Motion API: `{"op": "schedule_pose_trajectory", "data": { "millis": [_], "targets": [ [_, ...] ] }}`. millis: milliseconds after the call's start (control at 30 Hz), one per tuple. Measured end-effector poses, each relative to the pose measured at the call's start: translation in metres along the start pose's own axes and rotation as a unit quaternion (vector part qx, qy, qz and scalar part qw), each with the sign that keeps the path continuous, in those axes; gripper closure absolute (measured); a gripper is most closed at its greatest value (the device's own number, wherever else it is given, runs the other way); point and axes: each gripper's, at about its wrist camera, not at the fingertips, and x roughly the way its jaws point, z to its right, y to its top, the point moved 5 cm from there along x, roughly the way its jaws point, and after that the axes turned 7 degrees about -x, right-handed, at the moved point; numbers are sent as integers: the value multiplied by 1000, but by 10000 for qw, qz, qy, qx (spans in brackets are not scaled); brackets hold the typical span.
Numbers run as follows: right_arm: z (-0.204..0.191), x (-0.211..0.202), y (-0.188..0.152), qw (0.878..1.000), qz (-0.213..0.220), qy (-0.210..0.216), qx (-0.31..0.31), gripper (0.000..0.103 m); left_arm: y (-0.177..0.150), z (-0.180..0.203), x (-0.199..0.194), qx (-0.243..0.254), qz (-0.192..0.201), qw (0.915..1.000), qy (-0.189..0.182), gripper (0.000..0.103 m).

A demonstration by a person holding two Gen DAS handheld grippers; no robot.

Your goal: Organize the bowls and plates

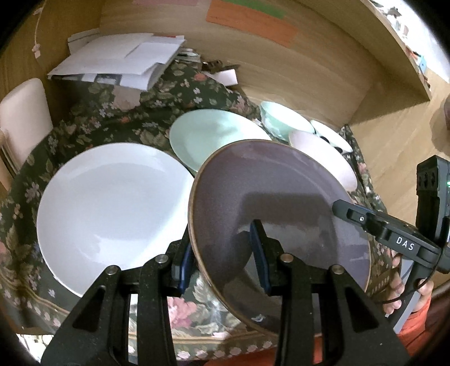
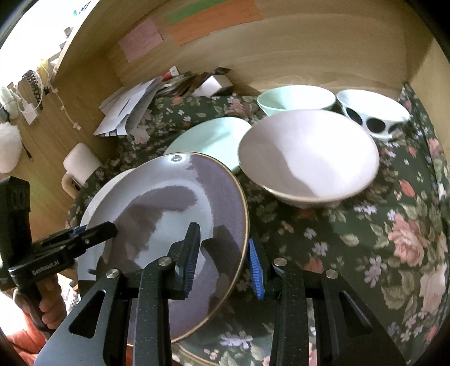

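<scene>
A purple plate with a brown rim [image 1: 281, 208] [image 2: 168, 219] is tilted above the floral cloth. My left gripper [image 1: 222, 259] straddles its left rim and my right gripper [image 2: 223, 259] straddles its right rim; both seem to grip it. A large white plate [image 1: 112, 208] lies left of it, partly under it in the right wrist view [image 2: 95, 200]. A mint plate [image 1: 208, 138] [image 2: 208, 140] lies behind. A pinkish-white bowl [image 2: 306, 157] [image 1: 332, 157], a mint bowl [image 2: 295, 98] [image 1: 281, 118] and a black-dotted white bowl [image 2: 374, 112] [image 1: 332, 135] stand at the back right.
The floral cloth [image 2: 365, 239] covers the desk inside a wooden alcove. A pile of papers and envelopes [image 1: 118, 62] [image 2: 129, 109] sits at the back left. A pale chair back [image 1: 22, 118] stands at the left edge. Coloured notes [image 2: 197, 19] hang on the back wall.
</scene>
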Motion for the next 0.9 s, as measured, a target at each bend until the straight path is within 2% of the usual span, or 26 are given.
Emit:
{"op": "schedule_pose_trajectory", "data": {
  "millis": [500,900],
  "targets": [
    [28,-3,-27,9990,-187,-187,348,73,-26,19,24,76,-415,9990,-161,65],
    [43,6,-34,9979,-343,-257,494,73,-30,26,48,145,-623,9979,-128,65]
  ]
}}
